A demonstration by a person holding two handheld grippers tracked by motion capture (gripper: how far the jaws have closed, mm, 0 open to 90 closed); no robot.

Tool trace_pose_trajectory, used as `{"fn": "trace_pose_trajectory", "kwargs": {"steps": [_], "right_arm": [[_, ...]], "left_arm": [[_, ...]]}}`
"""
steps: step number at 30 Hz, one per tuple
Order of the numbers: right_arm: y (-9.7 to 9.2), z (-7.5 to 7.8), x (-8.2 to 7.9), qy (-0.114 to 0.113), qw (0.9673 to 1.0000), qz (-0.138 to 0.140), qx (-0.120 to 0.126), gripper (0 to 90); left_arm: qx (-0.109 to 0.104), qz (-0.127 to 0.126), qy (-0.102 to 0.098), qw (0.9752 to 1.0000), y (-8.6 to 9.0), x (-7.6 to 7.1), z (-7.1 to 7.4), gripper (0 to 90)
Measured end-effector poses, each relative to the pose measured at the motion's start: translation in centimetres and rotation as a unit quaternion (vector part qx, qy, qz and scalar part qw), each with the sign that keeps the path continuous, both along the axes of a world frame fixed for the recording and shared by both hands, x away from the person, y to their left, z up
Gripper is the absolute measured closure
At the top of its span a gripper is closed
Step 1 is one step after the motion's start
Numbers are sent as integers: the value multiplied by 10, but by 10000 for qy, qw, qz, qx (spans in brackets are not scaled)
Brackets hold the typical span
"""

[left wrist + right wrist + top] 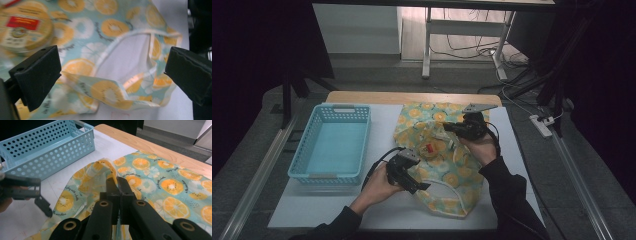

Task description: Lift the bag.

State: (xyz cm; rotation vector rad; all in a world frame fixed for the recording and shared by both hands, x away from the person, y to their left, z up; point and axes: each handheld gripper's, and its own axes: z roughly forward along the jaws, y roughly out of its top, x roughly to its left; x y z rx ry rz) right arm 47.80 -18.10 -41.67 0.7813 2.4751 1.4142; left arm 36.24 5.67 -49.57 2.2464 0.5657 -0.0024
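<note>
A cloth [447, 165] printed with orange slices lies spread on the white mat, with a fold raised near its middle. A round tin [430, 148] with a red label rests on it. My right gripper [448, 128] is shut on that raised fold; in the right gripper view its jaws [116, 180] pinch the cloth [170, 187] together. My left gripper [421, 187] hovers low over the cloth's near edge. Its jaws [112, 72] stand wide open on either side of a curled hem of the cloth [110, 92], and the tin [22, 30] lies beyond the left jaw.
A light blue perforated basket [334, 142] stands on the mat's left side, also seen as the basket [47, 147] in the right gripper view. The table's wooden far edge [412, 97] runs behind the cloth. Bare white mat [337, 205] lies in front of the basket.
</note>
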Motion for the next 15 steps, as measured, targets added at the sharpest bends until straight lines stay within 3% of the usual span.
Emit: {"fn": "trace_pose_trajectory", "kwargs": {"steps": [4, 9, 15], "right_arm": [[-1, -2, -1, 23, 10000, -1, -2, 897], [-1, -2, -1, 28, 10000, 12, -10, 897], [0, -2, -2, 21, 10000, 18, -4, 897]], "left_arm": [[258, -232, -101, 9993, -9, -10, -5, 0], [299, -439, 25, 9986, -17, -14, -14, 0], [663, -471, -114, 9966, -24, -18, -28, 6]]}}
